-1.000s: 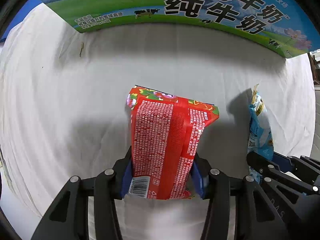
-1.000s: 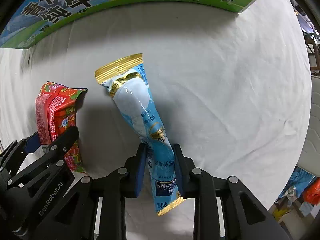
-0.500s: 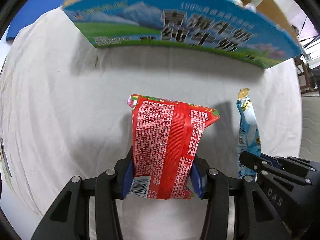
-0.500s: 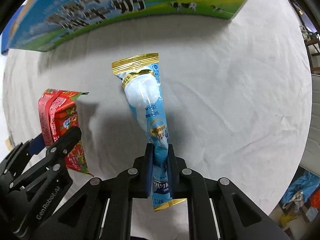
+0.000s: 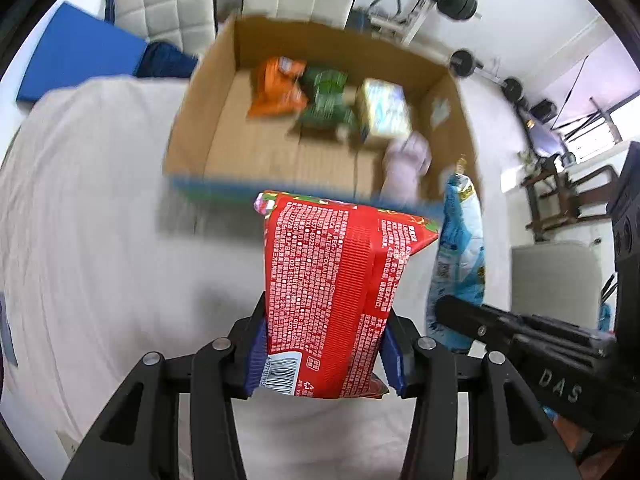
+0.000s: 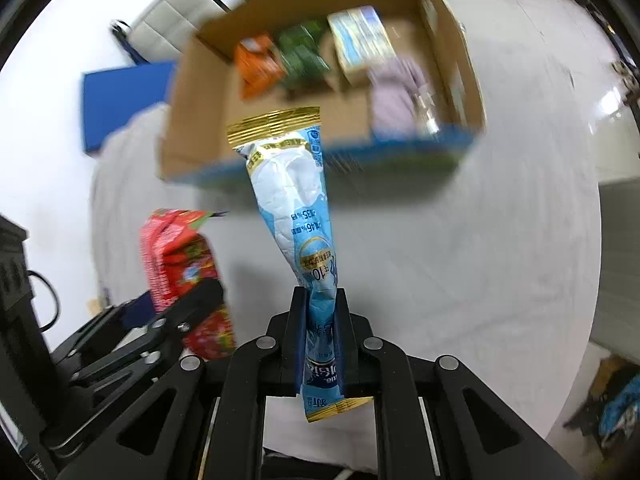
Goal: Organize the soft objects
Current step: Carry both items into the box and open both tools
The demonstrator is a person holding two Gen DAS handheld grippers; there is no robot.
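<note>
The left gripper (image 5: 324, 354) pinched a red printed plastic snack packet (image 5: 334, 292) above a white cloth-covered table (image 5: 100, 240), while the right gripper (image 6: 322, 334) clamped a long blue-and-white gold-sealed pouch (image 6: 294, 208) beside it. Both packets hung in front of an open brown cardboard box (image 5: 224, 92) holding an orange bag (image 5: 276, 88), green packets (image 5: 326, 98) and a pale carton (image 5: 384, 114).

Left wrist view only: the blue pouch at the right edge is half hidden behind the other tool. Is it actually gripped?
Observer: Yes. The right wrist view shows the right tool shut on the blue pouch near its lower end, with the bottom seal poking out below.
Operator: And its top end?
Observer: It ends in a broad gold crimped band, pointing toward the cardboard box.
Operator: What about the red pack's other face?
Observer: The red pack shows a colourful printed pattern on that side.
</note>
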